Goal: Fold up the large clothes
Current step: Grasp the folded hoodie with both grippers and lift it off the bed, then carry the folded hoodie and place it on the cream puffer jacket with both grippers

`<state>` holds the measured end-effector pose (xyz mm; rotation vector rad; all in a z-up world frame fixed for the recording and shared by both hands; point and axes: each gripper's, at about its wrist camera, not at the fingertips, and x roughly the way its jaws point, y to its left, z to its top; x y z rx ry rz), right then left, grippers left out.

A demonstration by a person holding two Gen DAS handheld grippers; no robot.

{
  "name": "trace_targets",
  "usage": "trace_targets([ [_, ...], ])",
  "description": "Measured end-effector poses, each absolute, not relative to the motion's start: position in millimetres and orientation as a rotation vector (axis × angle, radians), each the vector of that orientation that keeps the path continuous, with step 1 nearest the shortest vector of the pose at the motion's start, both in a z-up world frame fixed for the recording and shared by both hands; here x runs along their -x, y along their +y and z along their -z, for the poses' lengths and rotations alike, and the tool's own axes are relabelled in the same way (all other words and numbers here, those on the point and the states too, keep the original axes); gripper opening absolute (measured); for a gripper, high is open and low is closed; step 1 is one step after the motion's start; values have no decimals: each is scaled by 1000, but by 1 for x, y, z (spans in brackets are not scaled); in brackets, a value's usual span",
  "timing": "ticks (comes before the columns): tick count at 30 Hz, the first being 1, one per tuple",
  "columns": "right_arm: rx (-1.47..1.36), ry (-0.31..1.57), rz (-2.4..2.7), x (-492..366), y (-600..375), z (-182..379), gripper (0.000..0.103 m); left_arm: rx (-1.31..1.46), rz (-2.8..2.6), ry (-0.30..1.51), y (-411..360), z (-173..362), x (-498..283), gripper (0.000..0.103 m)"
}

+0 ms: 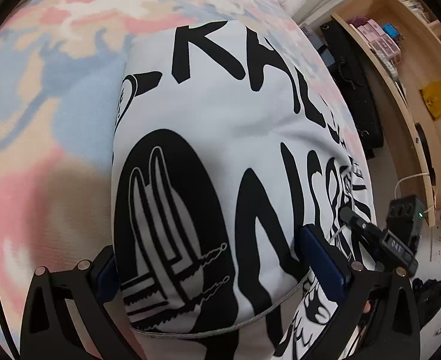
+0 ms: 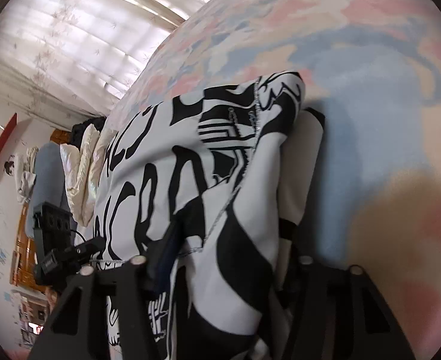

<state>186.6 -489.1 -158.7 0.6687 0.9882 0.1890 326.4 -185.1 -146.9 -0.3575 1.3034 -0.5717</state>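
A white garment with large black lettering and graphics (image 1: 220, 138) lies folded on a bed with a pastel pink, blue and beige cover (image 1: 40, 90). My left gripper (image 1: 220, 270) is spread wide, its blue-padded fingers (image 1: 322, 258) on either side of the garment's near edge, with cloth lying between them. In the right wrist view the same garment (image 2: 190, 180) is bunched between my right gripper's fingers (image 2: 163, 252), which hold a raised fold of it above the bed cover (image 2: 385, 120). The right gripper (image 2: 229, 258) is mostly hidden by cloth.
A wooden shelf unit (image 1: 400, 69) with boxes stands to the right of the bed, with a black bag (image 1: 352, 90) beside it. Curtains (image 2: 70, 45) and piled bedding (image 2: 79, 174) lie left in the right wrist view. The other gripper's body (image 1: 400, 228) shows at the bed's edge.
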Motion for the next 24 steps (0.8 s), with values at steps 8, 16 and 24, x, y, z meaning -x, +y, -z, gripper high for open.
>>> trace_targets([
  [8, -555, 876, -186, -163, -452, 109, 22, 260, 537, 1121, -187, 99, -293, 66],
  [16, -405, 824, -298, -119, -360, 47, 22, 201, 519, 1033, -126, 43, -227, 62],
  [24, -329, 807, -478, -104, -256, -3, 22, 314, 419, 981, 8, -6, -180, 61],
])
